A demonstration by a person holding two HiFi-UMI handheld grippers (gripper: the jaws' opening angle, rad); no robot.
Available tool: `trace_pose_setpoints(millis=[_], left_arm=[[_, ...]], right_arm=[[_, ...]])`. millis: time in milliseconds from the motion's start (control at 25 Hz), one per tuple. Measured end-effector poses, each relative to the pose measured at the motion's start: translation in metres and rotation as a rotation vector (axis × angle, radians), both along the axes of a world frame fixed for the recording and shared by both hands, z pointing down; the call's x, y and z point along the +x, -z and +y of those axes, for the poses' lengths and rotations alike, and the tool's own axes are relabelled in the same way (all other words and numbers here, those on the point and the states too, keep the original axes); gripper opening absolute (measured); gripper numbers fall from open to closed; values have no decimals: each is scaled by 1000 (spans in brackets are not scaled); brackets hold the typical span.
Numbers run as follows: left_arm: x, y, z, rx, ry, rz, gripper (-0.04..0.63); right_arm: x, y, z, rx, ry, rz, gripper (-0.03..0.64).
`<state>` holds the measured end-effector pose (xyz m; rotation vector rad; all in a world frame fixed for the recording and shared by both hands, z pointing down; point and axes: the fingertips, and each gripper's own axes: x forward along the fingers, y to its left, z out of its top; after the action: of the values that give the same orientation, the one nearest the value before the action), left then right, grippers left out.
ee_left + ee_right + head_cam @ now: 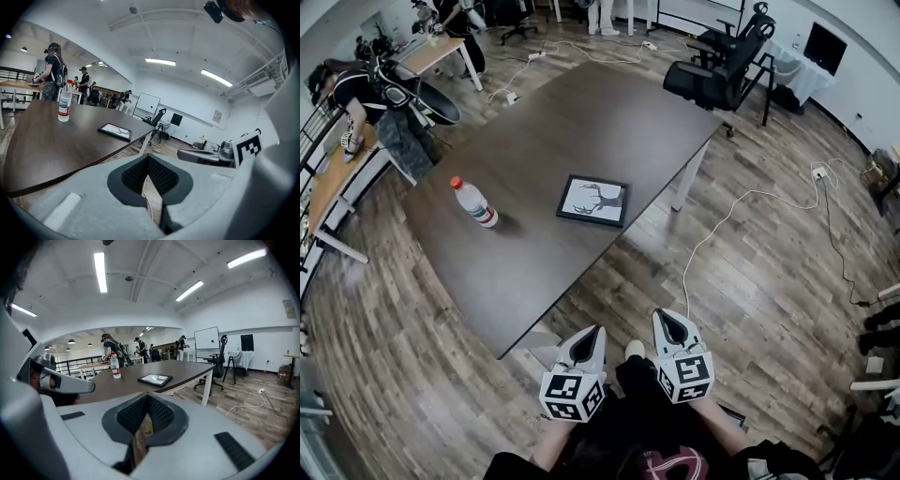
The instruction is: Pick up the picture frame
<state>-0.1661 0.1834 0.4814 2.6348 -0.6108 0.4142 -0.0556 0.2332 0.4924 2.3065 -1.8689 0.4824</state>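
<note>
A black picture frame point(593, 200) with a pale drawing lies flat on the dark brown table point(581, 122), near its right edge. The same frame shows small in the left gripper view point(115, 131) and the right gripper view point(154, 378). Both grippers are held over the wooden floor, short of the table's near corner and well away from the frame. My left gripper point(598, 330) is shut with nothing between its jaws. My right gripper point(660, 315) is shut too and holds nothing. Each points toward the table.
A clear water bottle point(474, 202) with a red cap stands on the table left of the frame. Black office chairs point(717, 70) stand at the far right corner. A white cable point(727, 214) trails over the floor. People work at desks point(356, 103) at the left.
</note>
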Motion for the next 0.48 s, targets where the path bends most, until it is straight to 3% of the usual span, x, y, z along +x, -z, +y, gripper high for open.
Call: trace_pose_setpoints(millis=[200, 480], left_arm=[[28, -10, -17, -69, 108, -16, 9], [57, -16, -24, -75, 124, -44, 9]], right_arm=[[40, -3, -13, -16, 57, -2, 6], [63, -13, -24, -42, 102, -23, 6]])
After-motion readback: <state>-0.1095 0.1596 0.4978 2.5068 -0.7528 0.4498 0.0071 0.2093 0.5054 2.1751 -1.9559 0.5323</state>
